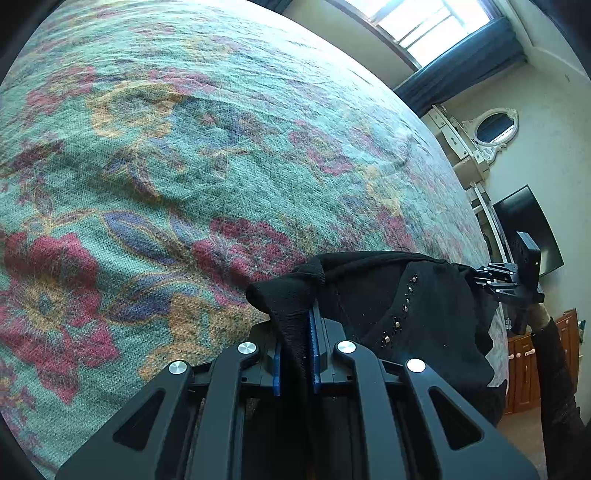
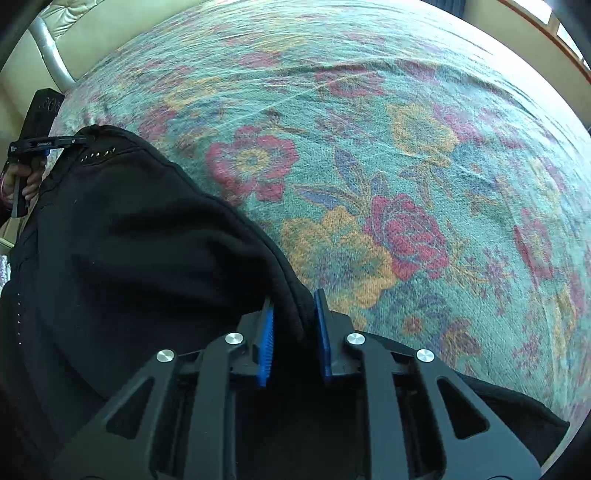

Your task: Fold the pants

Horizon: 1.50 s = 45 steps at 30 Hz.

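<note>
**Black pants held at both ends over a floral bed**

Floral bedspread (image 1: 155,155) in green, red and gold fills both views; the left hand-held gripper (image 1: 295,354) has its blue pads closed on a fold of the black pants (image 1: 399,314); the right hand-held gripper (image 2: 293,336) likewise pinches the cloth between nearly closed pads; the pants hang between them at the bed's near edge; a window (image 1: 424,26) and oval mirror (image 1: 495,127) lie far right.

Your left gripper (image 1: 296,354) pinches a fold of the black pants (image 1: 399,306) between its blue pads, above the floral bedspread (image 1: 184,166). Your right gripper (image 1: 480,277) grips the far edge.
</note>
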### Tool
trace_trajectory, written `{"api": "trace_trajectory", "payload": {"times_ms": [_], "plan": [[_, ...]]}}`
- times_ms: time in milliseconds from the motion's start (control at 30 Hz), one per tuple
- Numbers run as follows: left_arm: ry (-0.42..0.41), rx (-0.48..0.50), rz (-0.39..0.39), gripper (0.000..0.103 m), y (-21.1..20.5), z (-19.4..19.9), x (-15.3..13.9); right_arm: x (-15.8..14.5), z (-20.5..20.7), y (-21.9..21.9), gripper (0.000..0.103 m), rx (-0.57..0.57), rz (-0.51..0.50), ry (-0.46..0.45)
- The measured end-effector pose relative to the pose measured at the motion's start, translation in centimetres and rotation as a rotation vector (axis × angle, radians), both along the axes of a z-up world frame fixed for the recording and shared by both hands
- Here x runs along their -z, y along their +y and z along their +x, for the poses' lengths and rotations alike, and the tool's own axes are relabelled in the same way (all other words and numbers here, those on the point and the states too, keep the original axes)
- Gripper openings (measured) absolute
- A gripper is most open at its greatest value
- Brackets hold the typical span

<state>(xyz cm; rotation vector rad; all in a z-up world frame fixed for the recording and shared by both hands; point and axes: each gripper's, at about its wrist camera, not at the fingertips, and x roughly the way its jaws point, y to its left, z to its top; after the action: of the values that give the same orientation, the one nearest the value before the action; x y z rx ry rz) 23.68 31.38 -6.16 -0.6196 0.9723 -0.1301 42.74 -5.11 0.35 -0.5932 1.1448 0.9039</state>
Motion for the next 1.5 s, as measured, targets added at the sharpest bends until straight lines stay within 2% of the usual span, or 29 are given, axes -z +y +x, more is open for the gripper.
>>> {"api": "trace_trajectory", "payload": {"times_ms": [67,167,333,467,567,700,867,933,1000,1067,1100,1133,1200,1300,1367,1433,1500], "plan": [[-0.031,-0.013,-0.015,0.011,-0.1,-0.4,-0.6,-1.5,-2.2,-1.0,0.013,0.018,0.010,-0.086],[-0.113,-0.029,-0.104,0.011,0.0,-1.3,-2.1,-4.3,-5.1,-2.8,0.012,0.044,0.053,-0.196],[-0.222,0.006,-0.128,0.011,-1.7,-3.4,-5.8,-7.6,-11.5,-5.6,0.012,0.090,0.095,-0.367],[-0.310,0.018,-0.170,0.011,-2.9,-7.2,-8.8,-8.4,-17.2,-7.8,0.013,0.122,0.108,-0.471],[-0.346,0.026,-0.189,0.011,-3.8,-10.9,-10.1,-8.5,-21.2,-9.8,0.013,0.167,0.141,-0.503],[-0.357,0.041,-0.220,0.011,-4.8,-15.5,-9.6,-7.5,-26.7,-11.6,0.013,0.202,0.142,-0.533],[-0.294,0.020,-0.256,0.011,-5.9,-20.7,-5.7,-4.3,-31.9,-12.9,0.013,0.291,0.131,-0.465],[-0.247,0.002,-0.293,0.016,-6.0,-22.1,-3.8,-2.6,-32.3,-12.3,0.013,0.308,0.092,-0.438],[-0.203,-0.012,-0.292,0.020,-6.4,-23.1,-2.2,-1.5,-32.3,-11.9,0.016,0.311,0.057,-0.428],[-0.146,-0.046,-0.285,0.026,-6.5,-24.0,-0.9,-0.8,-32.4,-11.9,0.025,0.332,0.050,-0.395],[-0.137,-0.063,-0.310,0.027,-6.4,-24.5,-0.4,-0.6,-32.4,-12.2,0.046,0.348,0.069,-0.345],[-0.130,-0.088,-0.328,0.031,-6.2,-25.2,-0.1,-0.6,-32.6,-12.6,0.064,0.364,0.099,-0.299],[-0.129,-0.152,-0.361,0.042,-5.7,-26.6,0.1,-1.0,-33.7,-13.9,0.070,0.438,0.197,-0.250],[-0.146,-0.258,-0.453,0.048,-5.0,-28.4,0.0,-1.0,-33.7,-16.7,0.073,0.585,0.395,-0.071],[-0.159,-0.340,-0.511,0.050,-5.0,-29.8,-0.1,0.0,-33.2,-18.9,0.073,0.713,0.552,0.108],[-0.167,-0.376,-0.543,0.051,-5.8,-30.5,-0.3,1.6,-32.6,-20.7,0.073,0.819,0.705,0.268],[-0.167,-0.386,-0.549,0.054,-6.8,-30.4,-0.7,2.5,-32.2,-21.6,0.073,0.890,0.802,0.340]]}}
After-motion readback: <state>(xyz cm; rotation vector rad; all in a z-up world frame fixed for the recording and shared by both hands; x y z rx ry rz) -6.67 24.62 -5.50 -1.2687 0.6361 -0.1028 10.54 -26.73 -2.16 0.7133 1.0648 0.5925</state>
